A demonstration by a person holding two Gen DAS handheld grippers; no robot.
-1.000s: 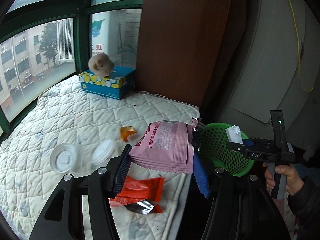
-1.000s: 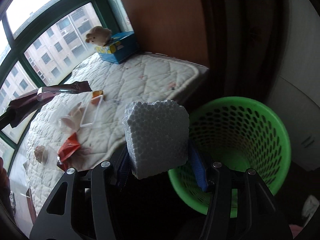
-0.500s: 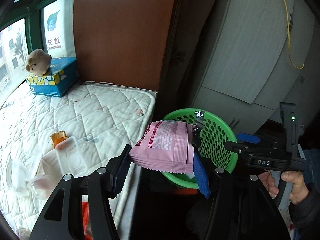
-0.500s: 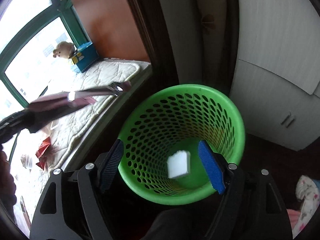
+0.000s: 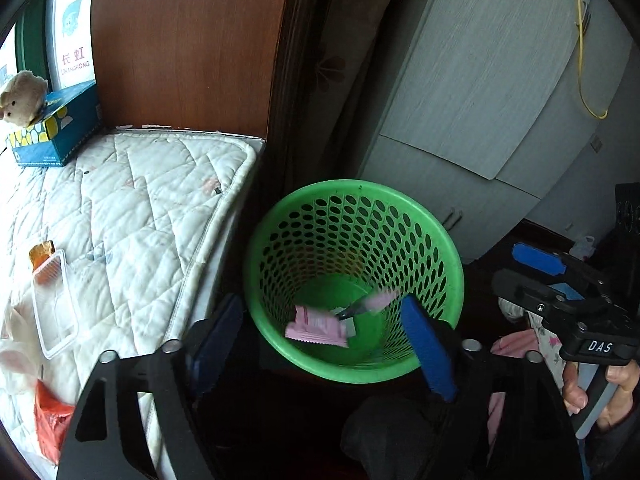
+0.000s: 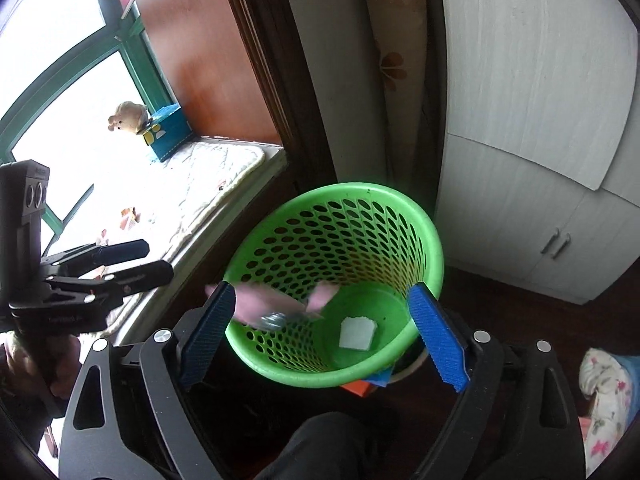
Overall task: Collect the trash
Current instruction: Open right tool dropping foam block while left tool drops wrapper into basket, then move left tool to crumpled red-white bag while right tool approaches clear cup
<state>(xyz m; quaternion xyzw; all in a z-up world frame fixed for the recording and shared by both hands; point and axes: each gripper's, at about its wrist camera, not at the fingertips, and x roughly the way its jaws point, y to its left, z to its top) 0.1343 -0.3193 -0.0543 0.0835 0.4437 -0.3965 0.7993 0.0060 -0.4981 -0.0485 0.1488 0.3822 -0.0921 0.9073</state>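
Note:
A green perforated basket (image 5: 360, 188) (image 6: 360, 191) stands on the dark floor beside the mattress. My left gripper (image 5: 324, 340) hovers over its near rim, its jaws opening with nothing pressed between them. A pink wrapper (image 5: 316, 326) (image 6: 272, 304) is dropping inside the basket, blurred. My right gripper (image 6: 322, 340) also hangs above the basket, its jaws opening and empty. A white foam piece (image 6: 357, 333) lies on the basket floor. Each gripper shows in the other's view: the right gripper (image 5: 520, 272) at the right, the left gripper (image 6: 154, 260) at the left.
The quilted mattress (image 5: 132, 220) to the left carries a clear plastic tray (image 5: 54, 304), an orange wrapper (image 5: 50, 428) and a blue tissue box (image 5: 52, 132) with a plush toy. A white cabinet (image 5: 480, 100) stands behind the basket. A hand (image 5: 576, 392) holds the right gripper's handle.
My left gripper swung from the mattress to over the basket and let go of the pink wrapper. My right gripper dropped the foam block into the basket and opened wider.

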